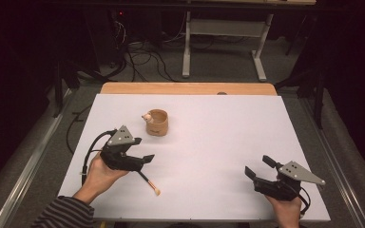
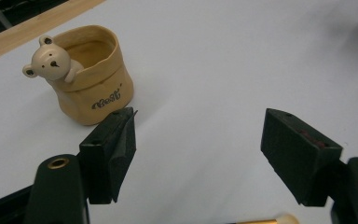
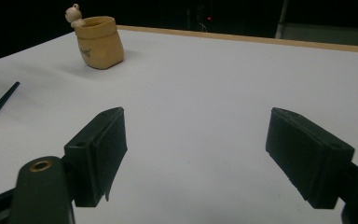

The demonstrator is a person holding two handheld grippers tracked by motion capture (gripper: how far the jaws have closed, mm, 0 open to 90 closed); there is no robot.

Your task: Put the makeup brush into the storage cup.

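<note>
A tan sack-shaped pot [image 1: 157, 122] with a small bear figure on its rim stands upright on the white table sheet [image 1: 228, 133], left of centre. My left gripper [image 1: 145, 160] hovers just in front of the pot [image 2: 93, 74], open and empty [image 2: 198, 135]. A thin brush [image 1: 149, 183] with a dark handle and a pale tip lies on the sheet beneath that gripper, its tip [image 2: 282, 219] towards the front edge. My right gripper [image 1: 259, 166] is open and empty at the front right [image 3: 196, 135]. From there the pot [image 3: 99, 42] and the brush handle [image 3: 0, 106] lie far off to the left.
A strip of wooden tabletop [image 1: 185, 88] runs along the far edge of the sheet. Behind the table are a grey desk frame [image 1: 223, 42] and loose cables [image 1: 142, 57] on the floor. Bare white sheet spreads between the two grippers.
</note>
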